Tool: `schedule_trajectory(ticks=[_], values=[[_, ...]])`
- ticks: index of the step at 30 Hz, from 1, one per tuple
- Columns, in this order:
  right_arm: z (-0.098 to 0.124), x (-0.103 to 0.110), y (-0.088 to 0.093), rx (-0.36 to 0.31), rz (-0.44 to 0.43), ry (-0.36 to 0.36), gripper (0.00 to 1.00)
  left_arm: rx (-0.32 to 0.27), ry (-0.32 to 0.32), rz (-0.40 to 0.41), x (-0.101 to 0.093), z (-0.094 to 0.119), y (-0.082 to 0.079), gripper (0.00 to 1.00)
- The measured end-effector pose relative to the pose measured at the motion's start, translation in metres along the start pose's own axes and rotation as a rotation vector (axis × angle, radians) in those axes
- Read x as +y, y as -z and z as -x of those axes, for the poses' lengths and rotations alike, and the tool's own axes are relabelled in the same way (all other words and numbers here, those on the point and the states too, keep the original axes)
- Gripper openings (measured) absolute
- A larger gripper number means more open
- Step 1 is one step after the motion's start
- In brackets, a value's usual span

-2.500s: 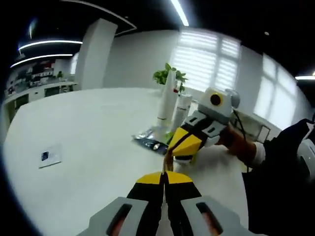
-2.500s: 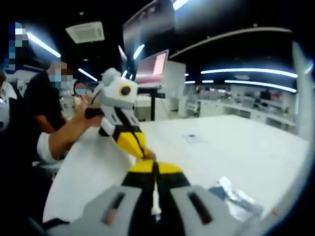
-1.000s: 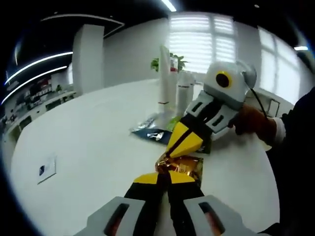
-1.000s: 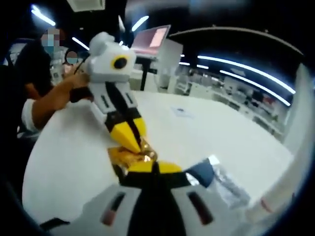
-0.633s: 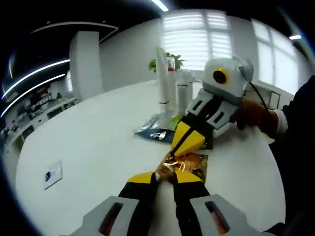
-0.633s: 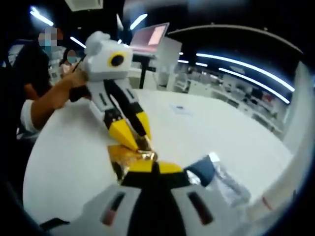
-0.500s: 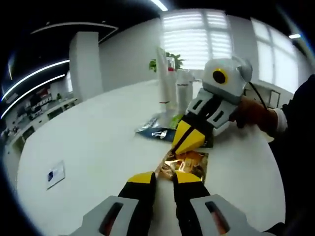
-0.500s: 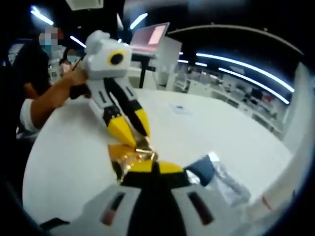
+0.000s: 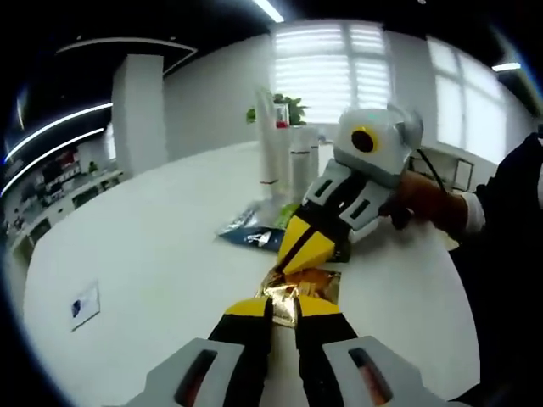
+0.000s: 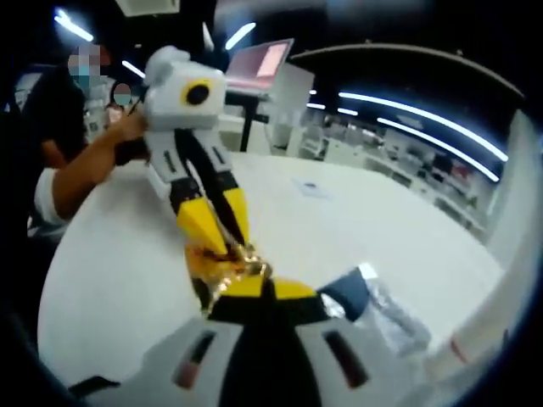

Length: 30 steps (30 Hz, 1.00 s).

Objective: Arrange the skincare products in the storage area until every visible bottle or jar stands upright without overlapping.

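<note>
Left gripper view | crinkled gold foil sachet (image 9: 299, 291) | glossy white table (image 9: 161, 246)

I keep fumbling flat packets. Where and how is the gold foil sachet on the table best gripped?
By an edge. The gold foil sachet lies flat on the white table, so come in low from the side with fingers over and under its rim, probably the near edge.

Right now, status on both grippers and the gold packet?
Left gripper open at gold packet. Right gripper shut on it. Packet flat on table; bottles upright behind.
</note>
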State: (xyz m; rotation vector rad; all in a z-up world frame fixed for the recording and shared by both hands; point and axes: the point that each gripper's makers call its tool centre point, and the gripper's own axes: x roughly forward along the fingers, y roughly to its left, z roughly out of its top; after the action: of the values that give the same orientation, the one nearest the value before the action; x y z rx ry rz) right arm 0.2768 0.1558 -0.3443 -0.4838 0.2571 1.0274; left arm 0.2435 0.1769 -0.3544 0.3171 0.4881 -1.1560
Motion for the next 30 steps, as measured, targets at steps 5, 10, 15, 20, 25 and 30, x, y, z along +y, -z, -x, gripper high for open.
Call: schedule_trajectory(ticks=[5, 10, 15, 20, 25, 30], values=[[0.0, 0.0, 0.0, 0.001, 0.011, 0.004, 0.01, 0.004, 0.017, 0.012, 0.0, -0.001, 0.0, 0.06], [0.002, -0.002, -0.003, -0.008, 0.03, 0.017, 0.04, 0.003, 0.025, 0.027, 0.006, -0.001, -0.001, 0.04], [0.003, -0.005, -0.006, -0.02, 0.052, 0.042, 0.08, 0.002, 0.025, 0.029, 0.007, 0.0, -0.002, 0.04], [0.009, -0.016, -0.016, -0.066, 0.081, 0.098, 0.07, 0.002, 0.026, 0.026, 0.01, 0.0, -0.002, 0.04], [0.01, -0.015, -0.019, -0.079, 0.084, 0.094, 0.02, 0.003, 0.022, 0.03, 0.01, 0.001, -0.003, 0.04], [0.003, -0.008, -0.013, -0.044, 0.089, 0.057, 0.0, 0.005, 0.02, 0.03, 0.022, 0.001, -0.004, 0.04]])
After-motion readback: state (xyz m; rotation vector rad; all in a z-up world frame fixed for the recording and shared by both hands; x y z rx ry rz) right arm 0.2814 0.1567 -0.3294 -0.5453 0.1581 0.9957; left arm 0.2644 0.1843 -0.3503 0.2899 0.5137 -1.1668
